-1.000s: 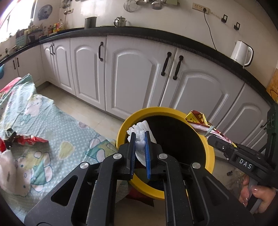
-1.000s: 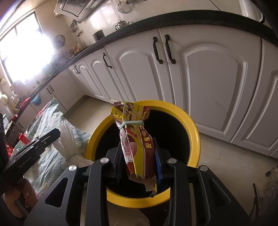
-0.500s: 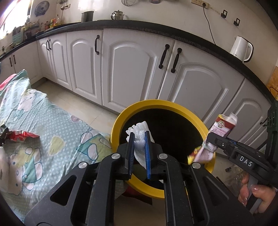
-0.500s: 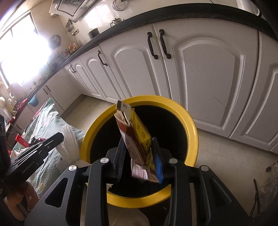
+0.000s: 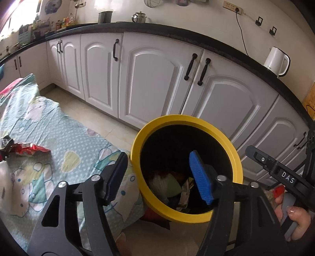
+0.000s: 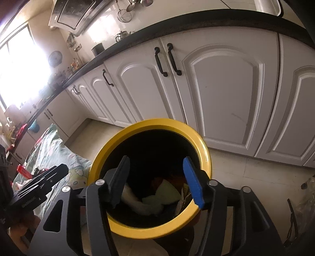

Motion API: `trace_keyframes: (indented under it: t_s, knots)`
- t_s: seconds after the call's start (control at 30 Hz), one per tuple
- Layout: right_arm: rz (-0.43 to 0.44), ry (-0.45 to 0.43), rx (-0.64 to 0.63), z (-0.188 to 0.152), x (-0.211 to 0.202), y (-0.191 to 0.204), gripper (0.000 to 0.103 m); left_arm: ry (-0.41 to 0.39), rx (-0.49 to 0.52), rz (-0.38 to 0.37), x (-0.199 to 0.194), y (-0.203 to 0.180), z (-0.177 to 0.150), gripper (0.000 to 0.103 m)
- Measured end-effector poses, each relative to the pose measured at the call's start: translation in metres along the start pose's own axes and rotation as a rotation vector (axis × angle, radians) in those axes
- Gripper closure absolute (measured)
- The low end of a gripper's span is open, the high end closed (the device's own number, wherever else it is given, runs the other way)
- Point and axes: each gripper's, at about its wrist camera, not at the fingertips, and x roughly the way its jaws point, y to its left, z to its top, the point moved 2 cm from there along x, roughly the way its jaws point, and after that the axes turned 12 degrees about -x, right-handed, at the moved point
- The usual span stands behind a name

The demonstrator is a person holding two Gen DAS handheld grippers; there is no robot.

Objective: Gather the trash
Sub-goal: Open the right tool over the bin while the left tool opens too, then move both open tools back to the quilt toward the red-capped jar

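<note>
Trash lay at the bottom of the yellow-rimmed bin, a heap of pale crumpled paper, a greenish scrap and a printed wrapper, seen in both wrist views. Only the left view showed more rubbish still out: a red snack wrapper lying on the teal cartoon-print sheet that covered the table beside the bin, well to the left of it. That view also caught the white kettle on the dark worktop and a hand gripping the other tool's handle at the right edge. Only the right view showed the range hood, the bright window and a clear plastic bag on the floor at the far right.

The left claw had just been opening and stood wide with nothing between its fingers; its left finger hung over the sheet's edge, its blue-padded one over the bin mouth. The right claw had also just been opening and stood fairly wide and empty, both fingers above the bin's opening.

The bin's rim touched or overlapped the sheet's hanging edge on one side; pale floor tiles lay open between the bin and the white cabinet doors behind it. The bin's dark interior was only partly filled, its upper walls bare.
</note>
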Motion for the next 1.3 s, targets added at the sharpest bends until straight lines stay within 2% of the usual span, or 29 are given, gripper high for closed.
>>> trace_keyframes:
  t_s: [0.13, 0.17, 0.23, 0.6, 0.97, 1.3]
  knots:
    - [0.001, -0.023, -0.007, 0.002, -0.006, 0.004, 0.038, -0.021, -0.024, 0.0, -0.012, 0.006, 0.005, 0.017]
    - [0.001, -0.03, -0.013, 0.003, -0.008, 0.005, 0.036, -0.026, -0.031, 0.001, -0.015, 0.008, 0.006, 0.011]
    - [0.001, -0.049, -0.02, 0.005, -0.012, 0.009, 0.033, -0.037, -0.04, 0.004, -0.022, 0.012, 0.009, 0.011]
    - [0.05, -0.09, -0.075, 0.012, -0.024, 0.039, 0.029, -0.134, -0.072, 0.054, -0.07, 0.042, 0.017, 0.011]
    - [0.127, -0.138, -0.163, 0.02, -0.039, 0.087, 0.026, -0.257, -0.108, 0.114, -0.121, 0.078, 0.028, 0.011]
    - [0.2, -0.162, -0.246, 0.019, -0.048, 0.131, 0.025, -0.317, -0.139, 0.15, -0.148, 0.102, 0.03, 0.011]
